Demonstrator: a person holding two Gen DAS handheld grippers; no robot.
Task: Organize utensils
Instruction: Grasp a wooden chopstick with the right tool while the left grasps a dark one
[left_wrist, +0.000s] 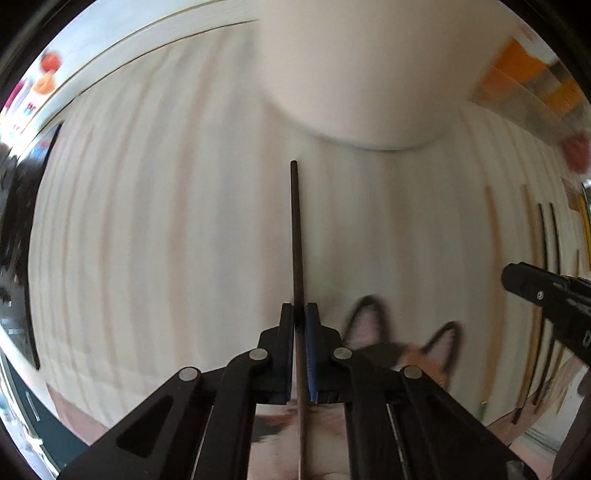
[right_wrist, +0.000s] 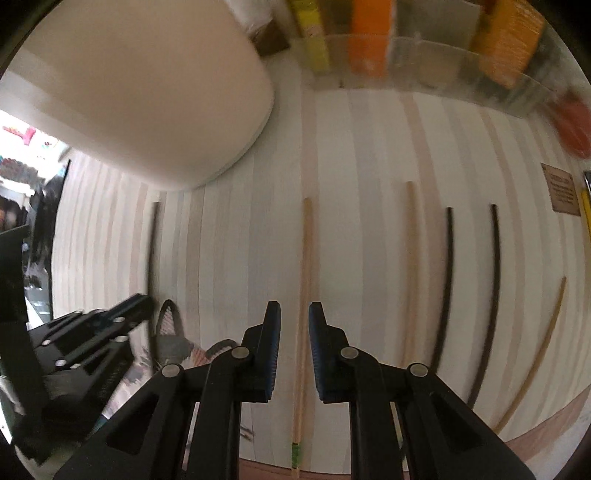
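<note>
My left gripper (left_wrist: 300, 314) is shut on a dark chopstick (left_wrist: 296, 236) that sticks out forward toward a large white container (left_wrist: 369, 74). In the right wrist view my right gripper (right_wrist: 294, 314) is open, its jaws on either side of a light wooden chopstick (right_wrist: 306, 280) lying on the striped board; whether it hangs just above or touches is unclear. Further right lie another light chopstick (right_wrist: 409, 266), two dark chopsticks (right_wrist: 445, 280) (right_wrist: 493, 280) and a light curved-looking one (right_wrist: 543, 343). The left gripper (right_wrist: 110, 325) and its dark chopstick (right_wrist: 152, 247) show at left.
The white container (right_wrist: 147, 92) stands at the back left of the pale striped wooden board (right_wrist: 240, 240). A clear organizer with orange and yellow boxes (right_wrist: 369, 37) runs along the back. A fox-face picture (left_wrist: 406, 350) lies under my left gripper. The right gripper (left_wrist: 546, 295) enters at right.
</note>
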